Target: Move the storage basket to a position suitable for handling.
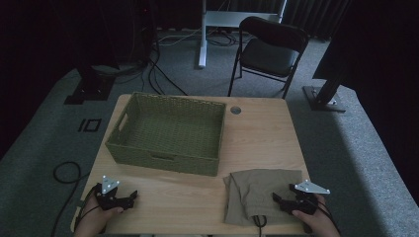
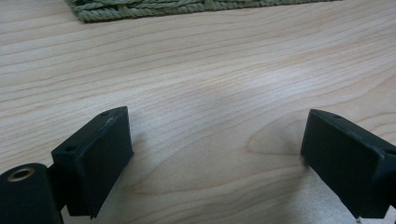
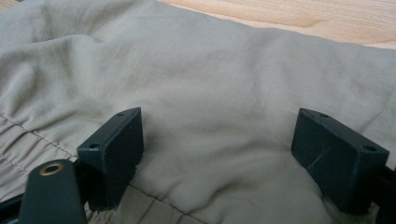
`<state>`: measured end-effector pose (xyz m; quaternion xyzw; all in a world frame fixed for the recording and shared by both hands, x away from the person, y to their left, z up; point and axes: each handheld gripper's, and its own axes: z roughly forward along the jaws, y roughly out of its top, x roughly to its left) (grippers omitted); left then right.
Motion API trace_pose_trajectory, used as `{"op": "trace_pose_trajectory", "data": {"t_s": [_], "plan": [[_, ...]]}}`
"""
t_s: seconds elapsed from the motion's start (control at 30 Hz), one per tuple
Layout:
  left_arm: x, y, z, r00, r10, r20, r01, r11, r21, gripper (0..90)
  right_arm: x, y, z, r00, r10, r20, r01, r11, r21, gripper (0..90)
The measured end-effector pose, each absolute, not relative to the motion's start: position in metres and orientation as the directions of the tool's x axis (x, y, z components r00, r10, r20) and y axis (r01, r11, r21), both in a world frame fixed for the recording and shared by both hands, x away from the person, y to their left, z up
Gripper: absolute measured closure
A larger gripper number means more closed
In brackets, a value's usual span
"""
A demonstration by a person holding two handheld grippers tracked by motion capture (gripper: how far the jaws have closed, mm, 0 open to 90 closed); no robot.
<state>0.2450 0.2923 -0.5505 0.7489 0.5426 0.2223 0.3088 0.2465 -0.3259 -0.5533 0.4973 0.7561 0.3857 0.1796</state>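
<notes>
A folded khaki garment [image 1: 257,190] lies at the table's front right, its elastic waistband [image 3: 28,149] toward the near edge. My right gripper [image 1: 280,201] rests low over the garment's right part with its jaws open, cloth [image 3: 210,93] spread between and beyond them, nothing pinched. My left gripper [image 1: 129,199] sits at the front left corner of the table, jaws open over bare wood [image 2: 215,116]. A green woven basket [image 1: 163,155] stands at the middle back-left, and its front wall edge [image 2: 140,7] shows far ahead of the left gripper.
The light wooden table [image 1: 267,138] has a round cable hole [image 1: 235,109] near its back edge. A black folding chair [image 1: 269,49] stands behind the table on grey carpet. Dark stands rise at the left and right, and cables run across the floor.
</notes>
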Motion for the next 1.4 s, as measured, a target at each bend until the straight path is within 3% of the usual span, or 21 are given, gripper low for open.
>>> {"op": "trace_pose_trajectory", "data": {"t_s": [0.27, 0.33, 0.7, 0.87, 1.4], "plan": [[0.242, 0.297, -0.550, 0.309, 0.951, -0.028, 0.674, -0.198, 0.712, 10.2, 0.246, -0.325, -0.553, -0.438, 0.893, 0.103, 0.608, 0.210, 0.765, 16.3], [0.242, 0.299, -0.549, 0.307, 0.952, -0.020, 0.673, -0.202, 0.712, 16.5, 0.246, -0.325, -0.550, -0.436, 0.894, 0.102, 0.614, 0.212, 0.760, 16.3], [0.251, 0.318, -0.539, 0.313, 0.949, -0.024, 0.651, -0.196, 0.733, 15.6, 0.258, -0.313, -0.522, -0.421, 0.898, 0.125, 0.587, 0.165, 0.793, 16.2], [0.257, 0.324, -0.534, 0.316, 0.948, -0.041, 0.639, -0.180, 0.748, 15.6, 0.266, -0.295, -0.509, -0.469, 0.878, 0.098, 0.564, 0.213, 0.798, 15.1], [0.274, 0.340, -0.495, 0.331, 0.942, -0.055, 0.569, -0.152, 0.808, 15.7, 0.289, -0.258, -0.491, -0.495, 0.860, 0.124, 0.540, 0.193, 0.819, 13.2]]}}
